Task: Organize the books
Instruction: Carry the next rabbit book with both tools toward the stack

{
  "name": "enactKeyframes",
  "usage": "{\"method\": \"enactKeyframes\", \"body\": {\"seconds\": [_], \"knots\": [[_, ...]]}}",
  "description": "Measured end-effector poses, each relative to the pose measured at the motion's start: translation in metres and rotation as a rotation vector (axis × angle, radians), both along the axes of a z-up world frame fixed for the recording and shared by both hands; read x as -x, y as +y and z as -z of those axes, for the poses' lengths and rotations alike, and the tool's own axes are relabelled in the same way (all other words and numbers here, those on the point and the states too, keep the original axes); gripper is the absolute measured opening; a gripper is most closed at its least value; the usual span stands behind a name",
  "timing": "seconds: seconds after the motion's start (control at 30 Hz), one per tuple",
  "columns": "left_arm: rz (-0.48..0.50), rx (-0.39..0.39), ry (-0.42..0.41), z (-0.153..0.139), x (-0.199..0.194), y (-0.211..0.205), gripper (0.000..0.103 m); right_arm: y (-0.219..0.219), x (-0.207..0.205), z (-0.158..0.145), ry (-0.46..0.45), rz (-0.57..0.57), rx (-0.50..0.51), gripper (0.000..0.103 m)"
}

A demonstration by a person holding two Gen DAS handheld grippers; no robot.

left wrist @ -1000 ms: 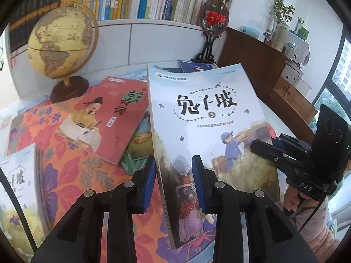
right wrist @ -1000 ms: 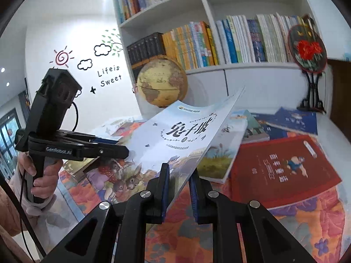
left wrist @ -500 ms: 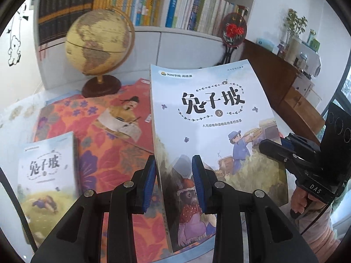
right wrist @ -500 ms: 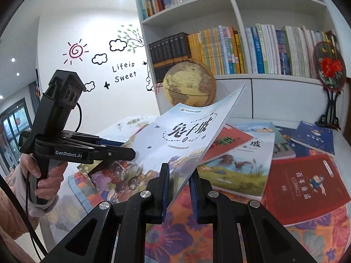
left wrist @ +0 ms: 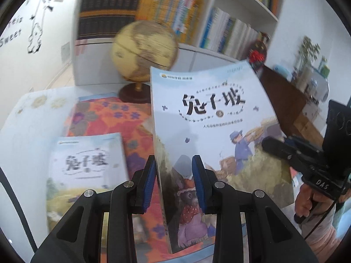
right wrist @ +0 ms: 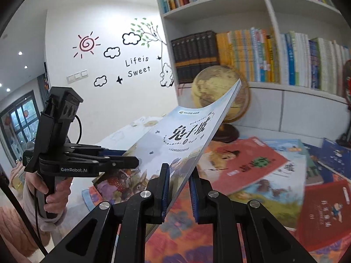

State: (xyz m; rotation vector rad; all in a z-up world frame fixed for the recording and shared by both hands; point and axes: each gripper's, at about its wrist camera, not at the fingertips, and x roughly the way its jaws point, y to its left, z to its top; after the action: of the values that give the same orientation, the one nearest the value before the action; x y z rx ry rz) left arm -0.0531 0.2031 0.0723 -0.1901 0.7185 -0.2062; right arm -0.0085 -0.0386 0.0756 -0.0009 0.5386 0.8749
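Observation:
A pale blue picture book (left wrist: 208, 114) with a rabbit cover hangs tilted in the air above the table, held from two sides. My left gripper (left wrist: 174, 164) is shut on its lower edge near the spine. My right gripper (right wrist: 178, 175) is shut on its opposite edge; the book (right wrist: 175, 140) rises from there toward the globe. Each view shows the other gripper on the book: the right gripper (left wrist: 285, 151) and the left gripper (right wrist: 122, 162), each held by a hand. A second copy (left wrist: 87, 164) lies flat on the table at the left.
A globe (left wrist: 143, 50) stands at the table's back, in front of a full white bookshelf (right wrist: 285, 4). Several books lie scattered on the floral cloth (left wrist: 114, 114): a red one (right wrist: 248, 162), a darker red one (right wrist: 324, 210), a blue one (right wrist: 333, 155).
Both grippers have carried the book leftward and a little upward over the table. The second copy on the table has come closer into the left wrist view. Both grips are unchanged.

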Motion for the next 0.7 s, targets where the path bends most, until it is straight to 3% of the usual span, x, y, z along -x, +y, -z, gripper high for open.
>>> {"method": "enactKeyframes", "body": {"seconds": [0.17,0.3,0.5,0.7], "knots": [[-0.054,0.031,-0.023,-0.004,0.007,0.046,0.029,0.047,-0.017,0.007,0.099,-0.042,-0.014,0.016],[-0.105,0.079,-0.023,0.003,0.014,0.085,0.03,0.089,-0.018,0.013,0.116,-0.075,0.014,0.016],[-0.179,0.1,0.049,0.034,0.015,0.129,0.03,0.148,-0.017,0.034,0.147,-0.128,0.088,0.017],[-0.241,0.169,0.125,0.065,0.008,0.16,0.03,0.186,-0.025,0.065,0.21,-0.153,0.137,0.017]]}}
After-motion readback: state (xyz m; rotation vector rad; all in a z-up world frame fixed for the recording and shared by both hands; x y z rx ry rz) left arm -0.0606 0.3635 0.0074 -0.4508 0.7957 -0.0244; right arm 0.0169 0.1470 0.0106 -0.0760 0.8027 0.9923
